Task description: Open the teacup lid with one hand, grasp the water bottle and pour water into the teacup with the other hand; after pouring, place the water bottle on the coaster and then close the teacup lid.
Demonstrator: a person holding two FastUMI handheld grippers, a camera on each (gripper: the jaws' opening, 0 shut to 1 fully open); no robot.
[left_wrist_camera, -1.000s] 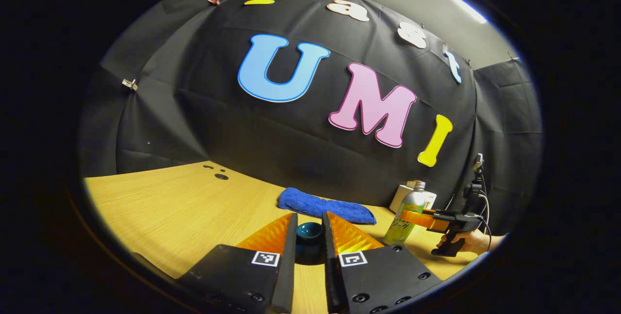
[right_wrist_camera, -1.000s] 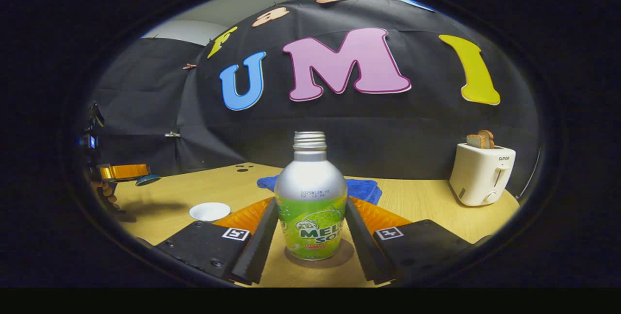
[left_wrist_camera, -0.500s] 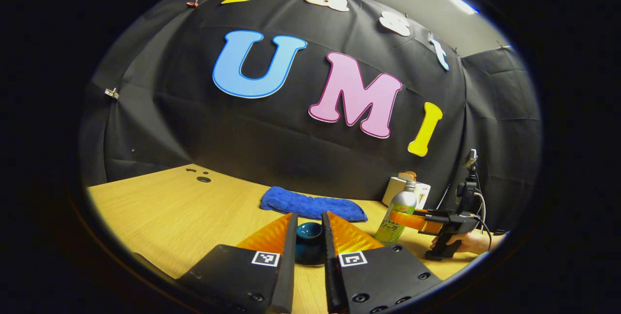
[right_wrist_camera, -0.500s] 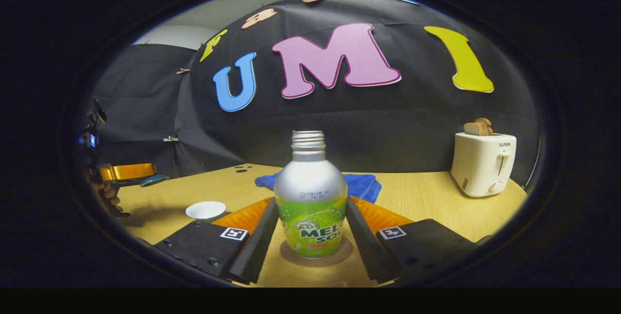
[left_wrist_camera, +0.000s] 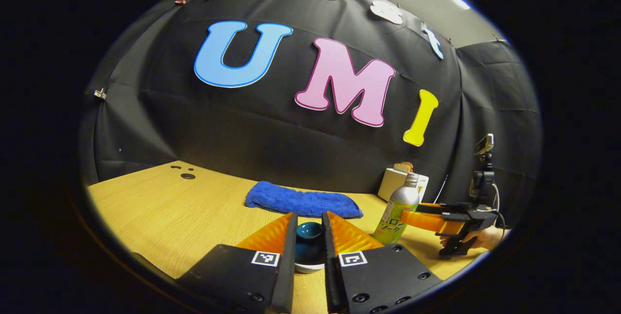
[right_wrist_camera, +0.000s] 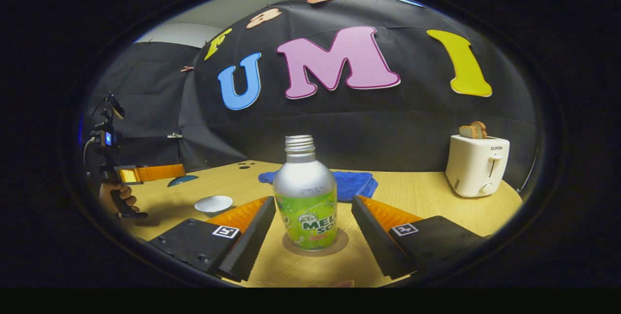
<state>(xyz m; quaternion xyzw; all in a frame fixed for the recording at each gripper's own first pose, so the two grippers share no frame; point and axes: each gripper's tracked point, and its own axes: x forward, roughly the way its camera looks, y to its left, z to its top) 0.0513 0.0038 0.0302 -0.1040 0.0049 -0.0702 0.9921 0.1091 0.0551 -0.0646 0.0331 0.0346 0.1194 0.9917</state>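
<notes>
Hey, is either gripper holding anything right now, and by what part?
The left gripper clamps the dark teal teacup lid by its knob. The right gripper stands open around the silver and green bottle, holding nothing.

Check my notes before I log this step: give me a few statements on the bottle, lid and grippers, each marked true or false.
1. The silver and green metal water bottle stands upright on the round brown coaster. True.
2. The right gripper is clamped on the bottle. False: its jaws stand apart from the bottle on both sides.
3. The left gripper holds the dark teal round lid between its fingers. True.
4. The white teacup is covered. False: it sits open on the wooden table.
5. The folded blue cloth lies under the bottle. False: it lies behind it.
</notes>
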